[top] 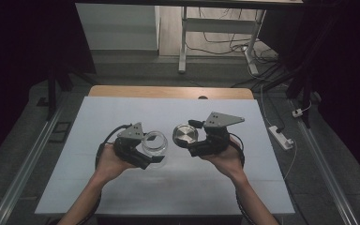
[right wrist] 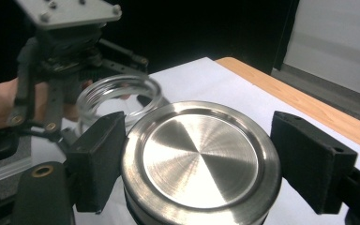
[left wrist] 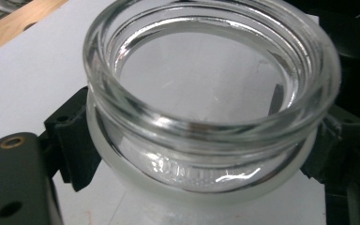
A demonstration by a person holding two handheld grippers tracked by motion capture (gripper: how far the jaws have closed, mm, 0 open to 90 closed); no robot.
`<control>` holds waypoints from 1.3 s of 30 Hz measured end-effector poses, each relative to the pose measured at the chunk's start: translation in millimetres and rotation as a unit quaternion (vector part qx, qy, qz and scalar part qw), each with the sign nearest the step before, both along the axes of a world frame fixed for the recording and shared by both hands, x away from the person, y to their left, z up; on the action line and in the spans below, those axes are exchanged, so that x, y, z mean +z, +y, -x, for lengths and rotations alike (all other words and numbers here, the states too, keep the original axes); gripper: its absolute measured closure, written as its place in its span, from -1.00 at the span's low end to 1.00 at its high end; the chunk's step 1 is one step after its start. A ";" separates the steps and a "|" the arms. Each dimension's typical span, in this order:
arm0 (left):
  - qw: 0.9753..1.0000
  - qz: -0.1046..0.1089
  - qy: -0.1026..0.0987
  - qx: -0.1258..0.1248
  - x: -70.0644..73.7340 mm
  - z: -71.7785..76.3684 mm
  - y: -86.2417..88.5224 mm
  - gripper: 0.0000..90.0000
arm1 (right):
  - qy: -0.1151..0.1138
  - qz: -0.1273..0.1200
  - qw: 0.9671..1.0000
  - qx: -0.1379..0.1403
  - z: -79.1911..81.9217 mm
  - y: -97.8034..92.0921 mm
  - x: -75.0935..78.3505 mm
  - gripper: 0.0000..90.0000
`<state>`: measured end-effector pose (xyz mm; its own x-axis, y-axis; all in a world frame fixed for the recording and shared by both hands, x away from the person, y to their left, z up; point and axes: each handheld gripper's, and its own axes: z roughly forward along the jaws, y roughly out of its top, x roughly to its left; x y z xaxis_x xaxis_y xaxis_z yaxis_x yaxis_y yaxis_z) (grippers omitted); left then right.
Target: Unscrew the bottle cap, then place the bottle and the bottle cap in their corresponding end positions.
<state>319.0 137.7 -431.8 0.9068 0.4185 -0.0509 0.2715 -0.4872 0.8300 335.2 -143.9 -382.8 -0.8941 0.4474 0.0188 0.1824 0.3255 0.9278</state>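
A clear glass jar with an open mouth is held just left of the table's middle, with my left gripper shut on it. In the left gripper view the jar stands between the black pads, which press on its neck from both sides. My right gripper is shut on a round brushed-metal lid, held close to the right of the jar. In the right gripper view the lid sits flat side up between the pads, with the jar and the left gripper just beyond it.
A white sheet covers the table, and a wooden edge shows at the back. A white power strip lies on the floor at the right. Desk legs and cables stand farther back.
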 end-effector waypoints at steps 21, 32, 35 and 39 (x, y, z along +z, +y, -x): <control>0.999 0.004 -0.010 0.043 0.9 -16.8 10.2 -0.66 | 0.010 0.006 1.000 0.029 19.0 5.4 -21.0 -0.55; 0.999 0.004 -0.015 0.052 -2.3 -30.6 4.5 -0.66 | 0.010 0.001 0.999 0.037 31.5 2.5 -35.1 -0.55; 0.998 0.010 -0.016 0.054 -4.1 -34.9 4.5 -0.66 | 0.010 0.003 0.999 0.038 35.7 3.2 -39.5 -0.55; 0.998 0.016 -0.017 0.059 -5.7 -39.8 4.0 -0.66 | 0.012 0.002 0.999 0.042 40.8 5.4 -45.1 -0.55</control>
